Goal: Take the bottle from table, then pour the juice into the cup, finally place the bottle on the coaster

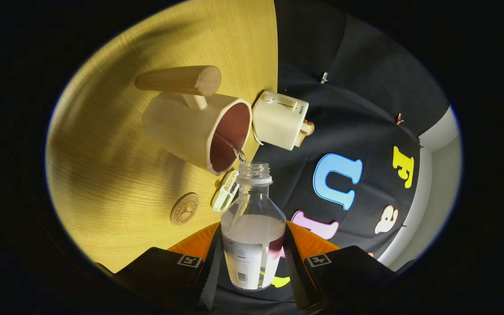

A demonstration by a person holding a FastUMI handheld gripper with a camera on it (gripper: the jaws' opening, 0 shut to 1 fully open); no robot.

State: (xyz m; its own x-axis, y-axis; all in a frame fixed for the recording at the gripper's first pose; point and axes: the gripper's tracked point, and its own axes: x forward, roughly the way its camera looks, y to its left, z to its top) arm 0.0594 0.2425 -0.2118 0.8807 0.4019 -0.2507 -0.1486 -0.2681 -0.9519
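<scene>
At the bottom centre of the frame we are holding the bottle [252, 236] with our hand-held gripper [252, 262], both fingers pressing on its labelled sides, so the pick-up from the counter [103, 183] looks done. The bottle is clear plastic, uncapped, with a white label low on its body and cloudy pale juice lying in its lower part; it is tipping toward the cup. Just past its open neck, in the middle of the frame, a thin stream is running from the mouth into the cup [199, 129], so we are judging the pour as under way, with the move to the coaster not yet made. The cup is cream outside and reddish-brown inside, with a thick wooden handle. To the lower left of the cup the round coaster [184, 208] is lying bare on the counter, and a small white toaster [279, 119] is standing beyond, right of the cup.
</scene>
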